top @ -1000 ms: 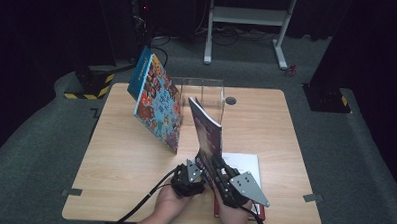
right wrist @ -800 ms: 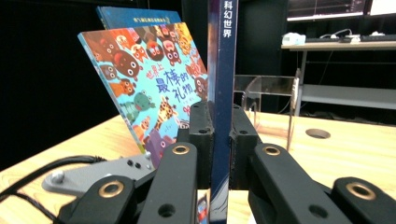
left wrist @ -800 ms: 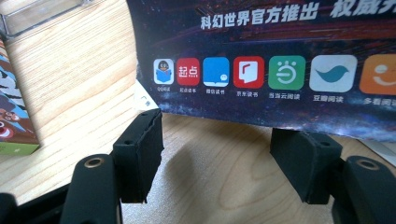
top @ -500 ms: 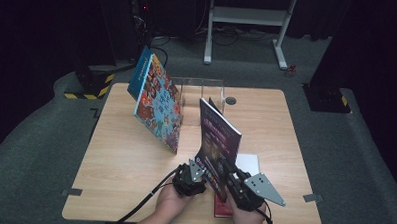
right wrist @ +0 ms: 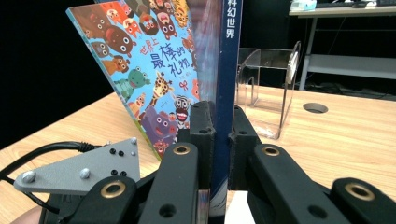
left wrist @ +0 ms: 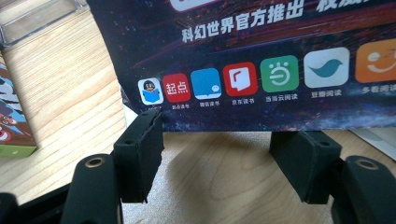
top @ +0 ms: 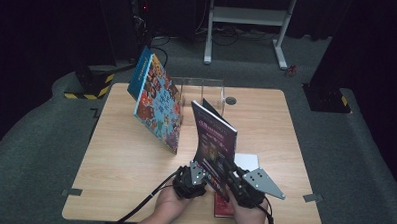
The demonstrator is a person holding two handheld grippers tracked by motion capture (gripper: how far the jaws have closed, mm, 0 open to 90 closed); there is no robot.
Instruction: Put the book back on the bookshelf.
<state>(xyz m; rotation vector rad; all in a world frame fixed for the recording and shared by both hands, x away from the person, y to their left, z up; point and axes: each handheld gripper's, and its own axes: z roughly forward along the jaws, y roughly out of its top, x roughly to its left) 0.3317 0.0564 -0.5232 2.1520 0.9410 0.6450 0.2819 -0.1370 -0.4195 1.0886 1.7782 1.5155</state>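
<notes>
Glossy paper magazine (top: 214, 142), matt wood-grain table (top: 124, 164), clear, probably acrylic stand (top: 207, 90), matt black claw pads (left wrist: 140, 154)

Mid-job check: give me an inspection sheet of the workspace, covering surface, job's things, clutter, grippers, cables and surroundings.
Surface: wooden table, with a round cable hole near its far edge.
Job's things: dark magazine held upright at the near edge; clear acrylic stand at the far edge; colourful picture book leaning tilted by the stand.
Clutter: white paper and a red book lying flat under the hands.
Grippers: right gripper clamped on the magazine's spine; left gripper open, jaws apart below the cover's bottom edge.
Cables: black cable trailing off the near edge.
Surroundings: dark room, grey carpet, white desk frame behind.
</notes>
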